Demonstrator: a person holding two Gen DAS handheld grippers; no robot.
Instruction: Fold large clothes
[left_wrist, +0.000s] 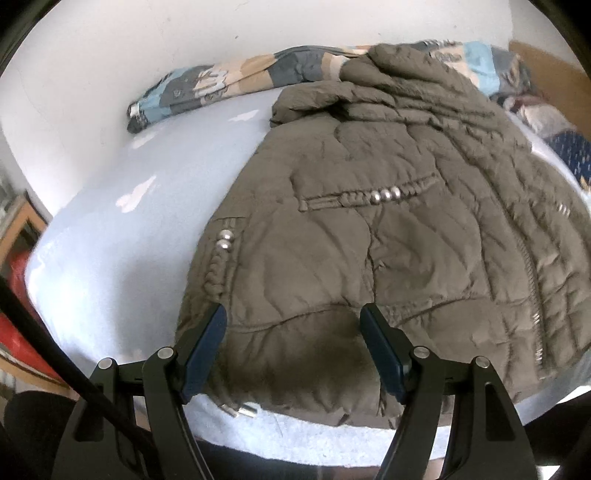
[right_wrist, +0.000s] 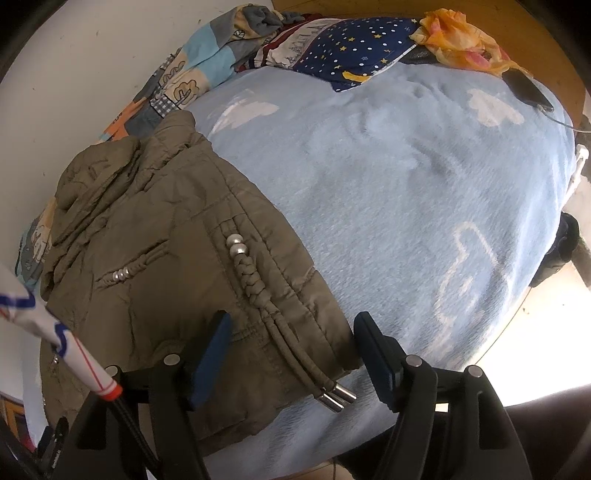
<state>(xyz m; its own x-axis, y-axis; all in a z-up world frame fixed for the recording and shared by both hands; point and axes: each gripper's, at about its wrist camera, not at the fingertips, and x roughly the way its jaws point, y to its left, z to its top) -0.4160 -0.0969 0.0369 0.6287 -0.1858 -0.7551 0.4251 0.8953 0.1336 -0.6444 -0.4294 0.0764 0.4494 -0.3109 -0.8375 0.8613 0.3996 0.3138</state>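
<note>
Right now we have a padded olive-brown jacket (left_wrist: 388, 229) lying spread on the bed (right_wrist: 424, 192), its hem toward us at the near edge of the mattress and its collar end bunched up toward the far wall. It looks at least partly folded already: in the right wrist view one long side edge runs straight from the collar to the hem, with a braided cord (right_wrist: 255, 284) and its metal tips hanging at the bottom corner. Our left hand-held gripper (left_wrist: 293, 314) hovers over the hem with its jaws spread apart, holding nothing; whether the pads touch the fabric we cannot tell. Our right hand-held gripper (right_wrist: 291, 321) is likewise open and empty, straddling the hem corner where the cord ends, one pad over the jacket and the other over the blue blanket (right_wrist: 461, 258). We judge that we are at the grasping step before a fold, lining up on the hem. Next, each gripper must close on the full thickness of the hem and keep the puffy layers together while carrying it up toward the collar; the slippery padding could slide out. Beyond the jacket lie a patchwork quilt (left_wrist: 221, 81) along the wall and a star-print pillow (right_wrist: 354, 44).
</note>
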